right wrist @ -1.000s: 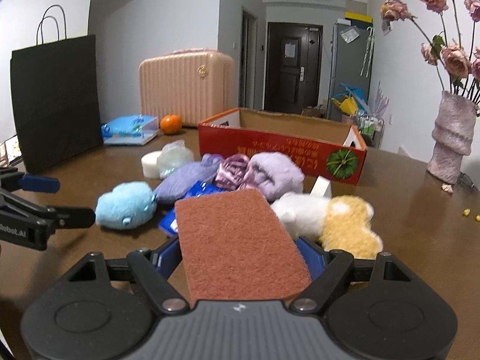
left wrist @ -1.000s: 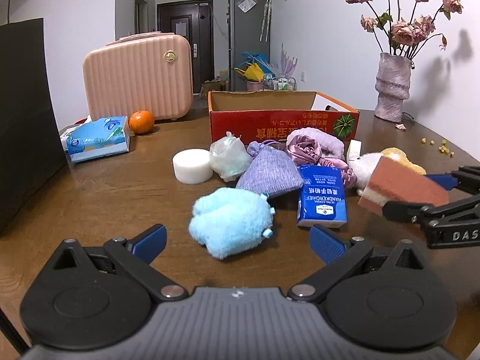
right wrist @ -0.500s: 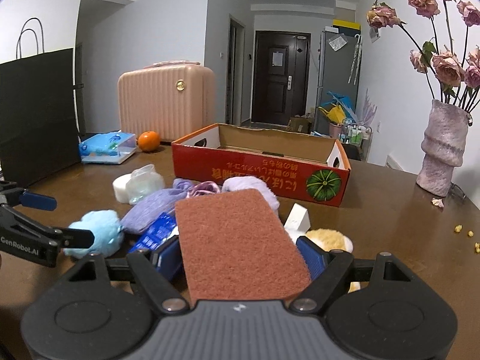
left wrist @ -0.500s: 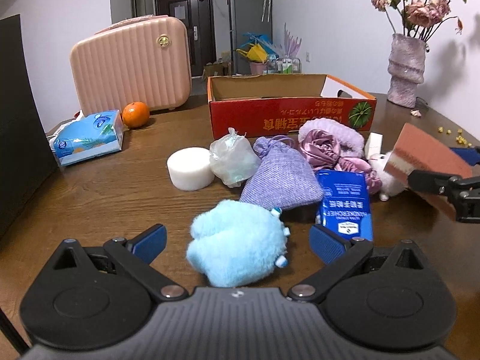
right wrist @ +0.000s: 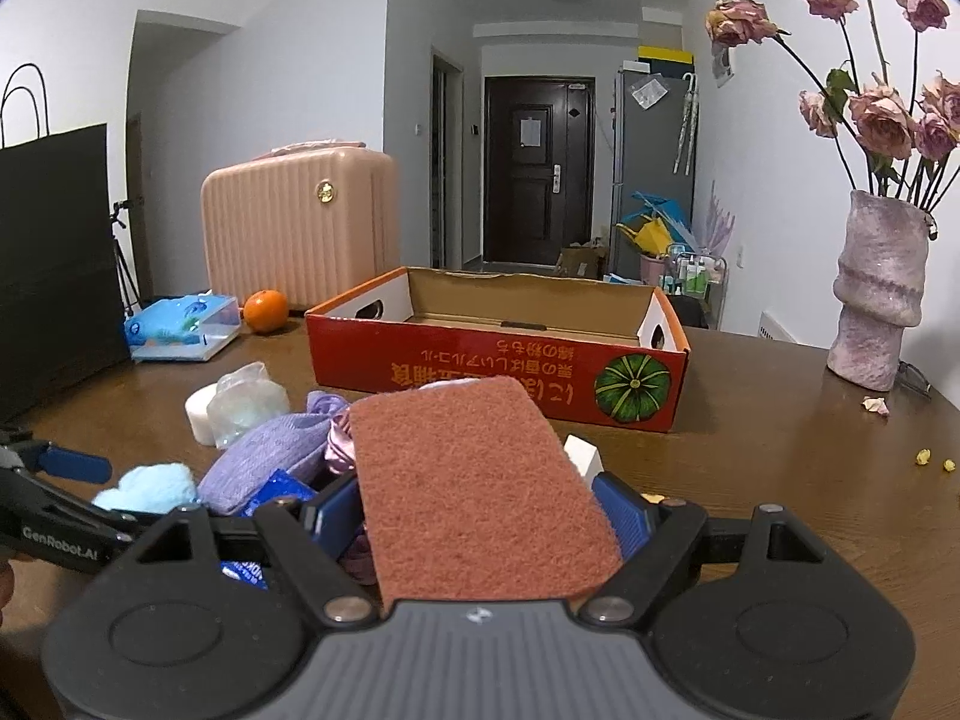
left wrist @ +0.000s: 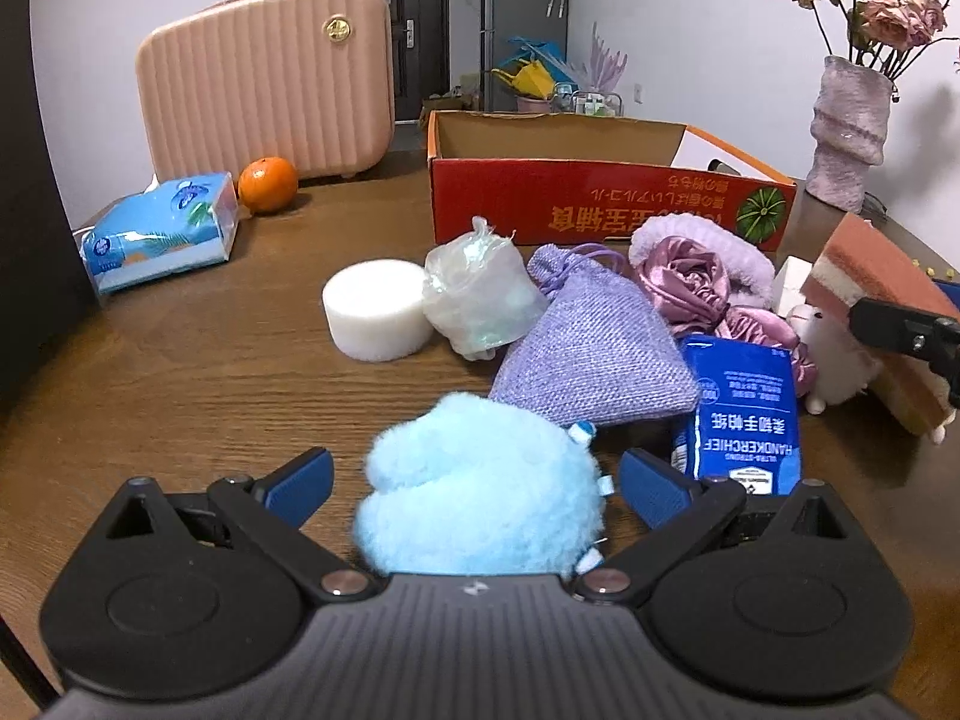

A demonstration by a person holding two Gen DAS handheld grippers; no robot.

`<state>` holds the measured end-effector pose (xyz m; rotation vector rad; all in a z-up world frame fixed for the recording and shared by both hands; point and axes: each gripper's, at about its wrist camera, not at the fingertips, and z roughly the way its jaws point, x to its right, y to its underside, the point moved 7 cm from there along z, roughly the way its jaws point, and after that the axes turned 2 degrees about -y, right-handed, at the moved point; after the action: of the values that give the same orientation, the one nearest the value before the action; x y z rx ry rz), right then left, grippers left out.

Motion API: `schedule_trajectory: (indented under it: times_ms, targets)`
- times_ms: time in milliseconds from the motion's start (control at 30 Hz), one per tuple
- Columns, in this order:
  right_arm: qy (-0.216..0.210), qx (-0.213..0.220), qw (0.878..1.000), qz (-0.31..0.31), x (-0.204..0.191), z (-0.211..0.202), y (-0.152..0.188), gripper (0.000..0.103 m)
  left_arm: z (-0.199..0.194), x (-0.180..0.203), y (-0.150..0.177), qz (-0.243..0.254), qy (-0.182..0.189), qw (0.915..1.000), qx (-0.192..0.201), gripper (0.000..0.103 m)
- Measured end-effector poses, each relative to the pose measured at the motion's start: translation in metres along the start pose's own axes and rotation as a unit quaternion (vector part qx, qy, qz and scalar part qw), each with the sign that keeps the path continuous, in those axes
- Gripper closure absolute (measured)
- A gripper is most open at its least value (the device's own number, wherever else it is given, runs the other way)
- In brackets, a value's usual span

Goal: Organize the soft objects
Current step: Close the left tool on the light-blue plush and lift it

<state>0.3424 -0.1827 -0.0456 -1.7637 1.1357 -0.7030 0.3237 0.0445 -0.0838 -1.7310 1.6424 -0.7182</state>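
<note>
Between right gripper (right wrist: 480,510) pads, sponge (right wrist: 480,480) clamped.

Soft pile (left wrist: 600,336) before open box (right wrist: 498,354)

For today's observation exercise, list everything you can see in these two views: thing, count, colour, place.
sponge: 1, rust-brown top, held in right tool
plush toy: 1, light blue, between left tool's open fingers
drawstring pouch: 1, lilac, mid-table
tissue packet: 1, blue, right of pouch
plastic bag: 1, clear, left of pouch
round block: 1, white, left of bag
cardboard box: 1, red, behind pile
tissue pack: 1, blue, far left
orange: 1, orange, beside case
case: 1, pink, rear
vase: 1, mauve, right
left tool: 1, black, blue pads
right tool: 1, black, blue pads
</note>
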Motion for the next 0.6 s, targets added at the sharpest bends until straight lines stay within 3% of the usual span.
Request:
schedule_trajectory:
  times_ms: [333, 500, 600]
  targets:
    - [0.010, 0.007, 1.000, 0.015, 0.005, -0.001, 0.005, 0.022, 0.012, -0.003, 0.004, -0.004, 0.001, 0.9999, -0.014, 0.001]
    - [0.013, 0.007, 1.000, 0.016, 0.006, 0.000, 0.006, 0.022, 0.014, 0.003, 0.006, 0.011, 0.013, 0.9996, -0.021, 0.023]
    - [0.013, 0.010, 1.000, 0.017, 0.007, -0.001, 0.006, 0.022, 0.014, 0.006, 0.007, 0.019, 0.016, 0.9995, -0.021, 0.026]
